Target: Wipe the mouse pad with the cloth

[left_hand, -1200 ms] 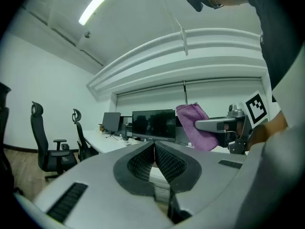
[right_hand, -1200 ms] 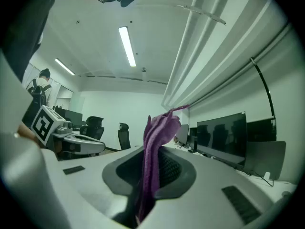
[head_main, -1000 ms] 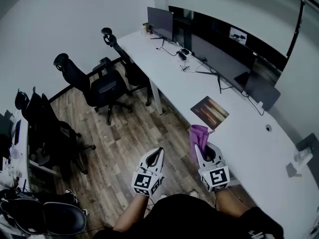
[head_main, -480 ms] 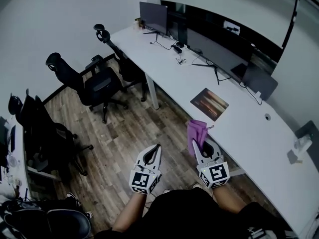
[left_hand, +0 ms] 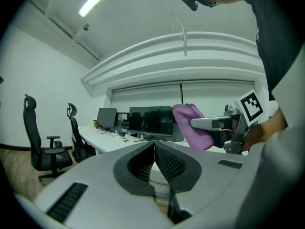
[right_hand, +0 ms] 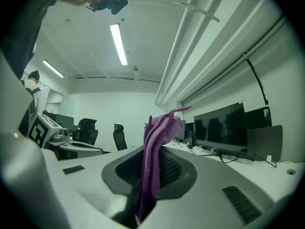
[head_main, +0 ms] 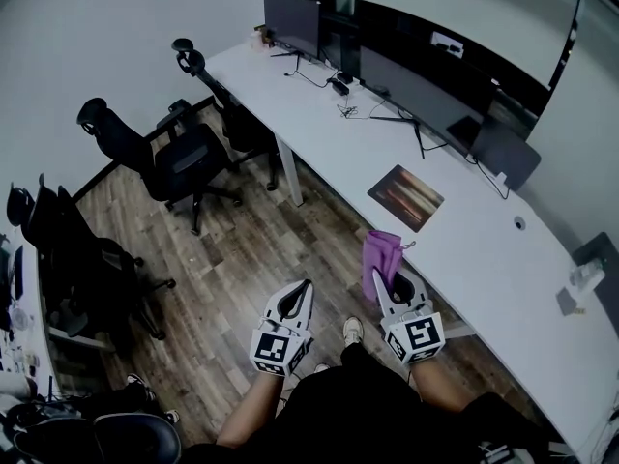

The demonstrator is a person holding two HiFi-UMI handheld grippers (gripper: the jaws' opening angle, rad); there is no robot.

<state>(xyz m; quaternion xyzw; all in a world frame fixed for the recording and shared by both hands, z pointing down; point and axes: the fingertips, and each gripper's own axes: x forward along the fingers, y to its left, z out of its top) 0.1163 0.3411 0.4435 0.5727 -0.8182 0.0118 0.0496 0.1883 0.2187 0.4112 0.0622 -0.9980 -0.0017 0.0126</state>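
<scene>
A brown mouse pad (head_main: 405, 197) lies flat on the long white desk (head_main: 484, 249), ahead of my right gripper. My right gripper (head_main: 378, 276) is shut on a purple cloth (head_main: 381, 258), which sticks up out of its tips over the desk's near edge. In the right gripper view the cloth (right_hand: 156, 149) stands pinched between the jaws. My left gripper (head_main: 308, 288) is shut with nothing in it, over the wooden floor left of the desk. In the left gripper view the closed jaws (left_hand: 154, 144) point at the desk, with the cloth (left_hand: 192, 126) to the right.
Monitors (head_main: 292, 25) and cables stand along the desk's back. A laptop (head_main: 505, 158) sits behind the mouse pad. Black office chairs (head_main: 164, 156) stand on the wooden floor at left, another (head_main: 75, 259) nearer. A second desk edge (head_main: 12, 307) shows far left.
The head view has swung a little, so the desk and chairs have shifted up and left. Both grippers keep their places in view, the right still holding the cloth.
</scene>
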